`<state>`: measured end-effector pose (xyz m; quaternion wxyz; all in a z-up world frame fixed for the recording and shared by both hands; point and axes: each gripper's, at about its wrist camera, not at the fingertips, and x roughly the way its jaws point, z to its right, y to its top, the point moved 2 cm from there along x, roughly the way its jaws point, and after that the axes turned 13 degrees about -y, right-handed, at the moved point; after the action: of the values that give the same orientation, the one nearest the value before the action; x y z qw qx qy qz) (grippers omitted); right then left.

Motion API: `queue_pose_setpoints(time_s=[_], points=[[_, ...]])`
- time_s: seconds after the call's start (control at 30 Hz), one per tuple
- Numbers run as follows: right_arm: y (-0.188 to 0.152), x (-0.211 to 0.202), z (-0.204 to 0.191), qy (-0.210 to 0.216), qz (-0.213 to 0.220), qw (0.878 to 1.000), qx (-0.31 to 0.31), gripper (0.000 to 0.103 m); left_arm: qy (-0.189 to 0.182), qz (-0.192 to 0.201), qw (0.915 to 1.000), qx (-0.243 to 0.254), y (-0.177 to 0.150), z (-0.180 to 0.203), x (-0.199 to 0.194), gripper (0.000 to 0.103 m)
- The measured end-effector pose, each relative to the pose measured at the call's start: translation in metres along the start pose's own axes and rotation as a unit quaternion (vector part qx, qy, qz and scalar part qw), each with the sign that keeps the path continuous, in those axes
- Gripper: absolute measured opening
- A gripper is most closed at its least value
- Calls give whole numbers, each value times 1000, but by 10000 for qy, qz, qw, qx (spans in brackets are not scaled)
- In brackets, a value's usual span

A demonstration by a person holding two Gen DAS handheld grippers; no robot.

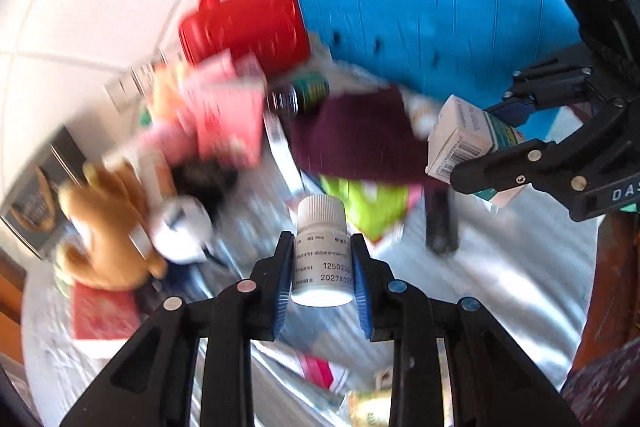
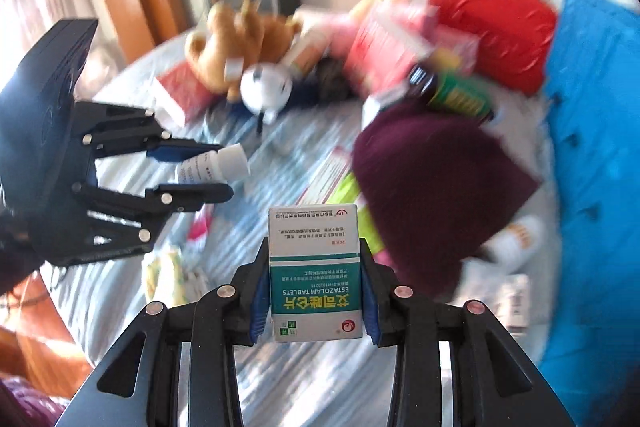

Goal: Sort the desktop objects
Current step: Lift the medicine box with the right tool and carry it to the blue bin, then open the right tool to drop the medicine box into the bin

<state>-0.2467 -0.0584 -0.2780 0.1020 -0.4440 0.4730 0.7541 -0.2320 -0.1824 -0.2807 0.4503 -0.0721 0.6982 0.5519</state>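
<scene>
Both loads are in the air over the counter (image 2: 304, 379), which wears a striped cloth. The left hand-held gripper (image 1: 323, 267) is closed on a white bottle (image 1: 322, 251), its blue pads clamped to the label with the cap pointing forward. The right hand-held gripper (image 2: 316, 291) is closed on a green-and-white box (image 2: 315, 275), gripped across its narrow sides, and about half the box juts past the fingertips. To carry these well, I would keep both squeezes steady and the motion smooth, since the bottle is round and smooth and could slip or twist between flat pads, and the box walls likely dent under a hard pinch. The two tools hang near each other, so they should travel on separate lines. The room ahead is tight: a maroon cloth (image 2: 436, 187), a dark bottle (image 2: 456, 95), pink boxes (image 1: 228, 111) and plush toys (image 1: 108, 223) crowd the middle. A red basket (image 2: 492, 23) and a blue bin (image 1: 432, 15) stand at the far side as likely goals, so coming in from above their rims looks safest, while open cloth lies mostly on the near side
</scene>
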Motion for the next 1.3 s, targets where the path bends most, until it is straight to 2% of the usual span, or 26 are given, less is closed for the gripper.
queue_pose_setpoints(time_s=[0.07, 0.23, 0.37, 0.5, 0.67, 0.9, 0.93, 0.97, 1.0, 1.03, 1.07, 1.13, 1.3], points=[[10, -27, 10, -158, 260, 9993, 197, 36, 145, 220, 9996, 90, 22, 8, -14, 27], [30, -103, 40, -655, 955, 9908, 700, 36, 204, 1003, 9936, 480, 103, 44, -56, 27], [36, -172, 80, -1199, 1531, 9743, 1136, 37, 295, 1476, 9839, 965, 171, 87, -79, 27], [36, -231, 135, -1699, 1953, 9524, 1612, 37, 346, 1801, 9750, 1257, 238, 133, -79, 27], [30, -271, 215, -2113, 2125, 9312, 2074, 37, 461, 1871, 9725, 1307, 309, 179, -52, 27], [25, -282, 304, -2372, 1996, 9203, 2387, 38, 818, 1782, 9744, 1100, 370, 229, -20, 28], [24, -281, 314, -2389, 1972, 9182, 2469, 39, 939, 1802, 9732, 1073, 375, 234, -19, 36], [19, -282, 324, -2431, 1930, 9155, 2559, 46, 1125, 1820, 9711, 1056, 380, 237, -17, 43], [15, -281, 336, -2515, 1855, 9118, 2663, 55, 1366, 1861, 9675, 1032, 382, 242, -16, 64], [14, -279, 344, -2590, 1799, 9094, 2712, 79, 1469, 1923, 9651, 998, 384, 246, -16, 84], [9, -279, 349, -2650, 1778, 9073, 2738, 93, 1487, 2001, 9637, 959, 384, 249, -18, 88], [5, -277, 359, -2688, 1758, 9047, 2799, 94, 1423, 2092, 9638, 837, 384, 252, -18, 90], [-2, -281, 370, -2444, 1900, 9052, 2911, 94, 1392, 2046, 9661, 730, 385, 259, -19, 90]])
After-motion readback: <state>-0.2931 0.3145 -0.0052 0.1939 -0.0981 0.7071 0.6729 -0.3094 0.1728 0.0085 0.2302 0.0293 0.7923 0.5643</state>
